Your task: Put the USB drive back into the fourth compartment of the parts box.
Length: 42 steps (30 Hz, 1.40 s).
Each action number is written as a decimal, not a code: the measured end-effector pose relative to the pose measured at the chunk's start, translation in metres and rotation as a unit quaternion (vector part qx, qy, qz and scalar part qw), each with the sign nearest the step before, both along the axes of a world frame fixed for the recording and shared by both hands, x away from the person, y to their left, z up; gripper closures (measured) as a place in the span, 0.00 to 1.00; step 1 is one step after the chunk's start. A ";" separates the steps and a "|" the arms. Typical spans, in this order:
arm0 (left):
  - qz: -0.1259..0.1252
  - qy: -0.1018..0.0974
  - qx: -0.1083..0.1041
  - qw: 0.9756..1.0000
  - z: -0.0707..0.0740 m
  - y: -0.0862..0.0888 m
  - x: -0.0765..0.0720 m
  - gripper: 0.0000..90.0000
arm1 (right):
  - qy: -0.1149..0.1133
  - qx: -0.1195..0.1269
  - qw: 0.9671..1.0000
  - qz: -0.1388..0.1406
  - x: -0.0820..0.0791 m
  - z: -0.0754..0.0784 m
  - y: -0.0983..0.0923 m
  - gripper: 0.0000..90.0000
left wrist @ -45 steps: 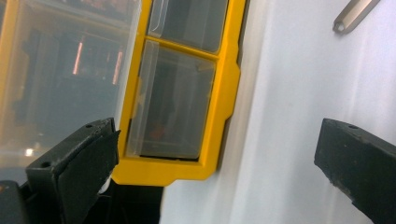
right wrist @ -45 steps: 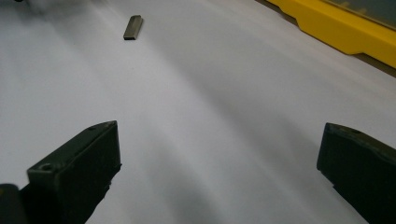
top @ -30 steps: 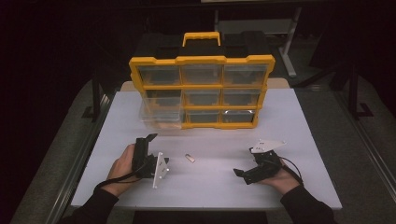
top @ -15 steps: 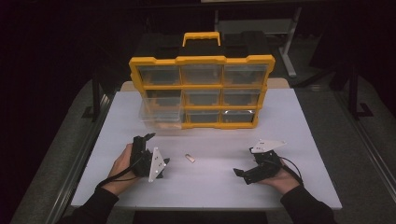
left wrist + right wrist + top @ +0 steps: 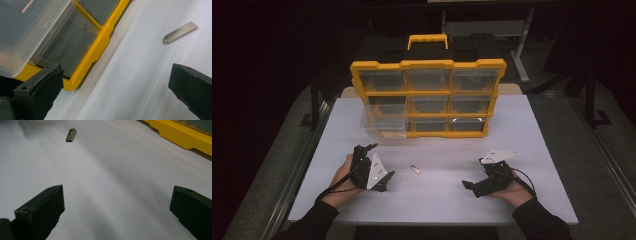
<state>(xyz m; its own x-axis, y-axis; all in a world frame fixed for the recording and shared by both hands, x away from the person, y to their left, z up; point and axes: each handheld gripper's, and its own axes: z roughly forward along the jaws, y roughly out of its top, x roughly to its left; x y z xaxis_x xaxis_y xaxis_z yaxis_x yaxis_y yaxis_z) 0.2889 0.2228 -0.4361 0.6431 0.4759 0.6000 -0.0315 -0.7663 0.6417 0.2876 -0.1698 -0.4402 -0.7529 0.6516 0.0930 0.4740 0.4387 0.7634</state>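
Note:
A small flat metal piece point(image 5: 414, 169) lies on the white table point(image 5: 432, 200), between the two hands. My left gripper point(image 5: 379, 161) is open just left of it, held in the person's left hand. In the left gripper view the metal piece point(image 5: 180, 32) lies ahead at the upper right, outside the wide-open left gripper point(image 5: 116, 95). My right gripper point(image 5: 474, 172) rests open on the table to the right. In its own view, the right gripper point(image 5: 116, 212) has nothing between its jaws, and the metal piece point(image 5: 70, 135) lies far ahead at the upper left.
A yellow organizer point(image 5: 427, 97) with clear drawers stands upright at the back of the table. Its lower left clear drawer point(image 5: 384, 122) is pulled out toward me; the drawer point(image 5: 32, 32) appears close in the left gripper view. The organizer's yellow base point(image 5: 185, 137) edges the right gripper view.
The left hand has turned its gripper a little, swinging the jaws rightward toward the metal piece. The right gripper and the metal piece have stayed still.

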 end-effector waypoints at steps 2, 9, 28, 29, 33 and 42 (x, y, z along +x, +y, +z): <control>0.001 0.006 -0.007 1.000 0.000 0.000 0.000 0.00 | 0.000 0.000 1.000 0.000 0.000 0.000 0.000 0.00; 0.001 0.032 -0.026 0.999 0.001 0.001 0.002 0.00 | 0.000 -0.001 1.000 0.001 0.000 0.000 0.000 0.00; 0.012 0.108 -0.111 0.988 0.005 0.010 0.010 0.00 | 0.002 -0.002 1.000 0.001 0.000 0.000 0.000 0.00; 0.013 0.112 -0.113 0.987 0.005 0.011 0.010 0.00 | 0.002 -0.002 1.000 0.001 0.000 0.000 0.000 0.00; 0.018 0.126 -0.121 0.984 0.004 0.012 0.012 0.00 | 0.002 -0.002 1.000 0.001 0.000 0.000 0.000 0.00; 0.023 0.163 -0.176 0.971 0.007 0.018 0.016 0.00 | 0.002 -0.002 1.000 0.001 0.000 0.000 0.001 0.00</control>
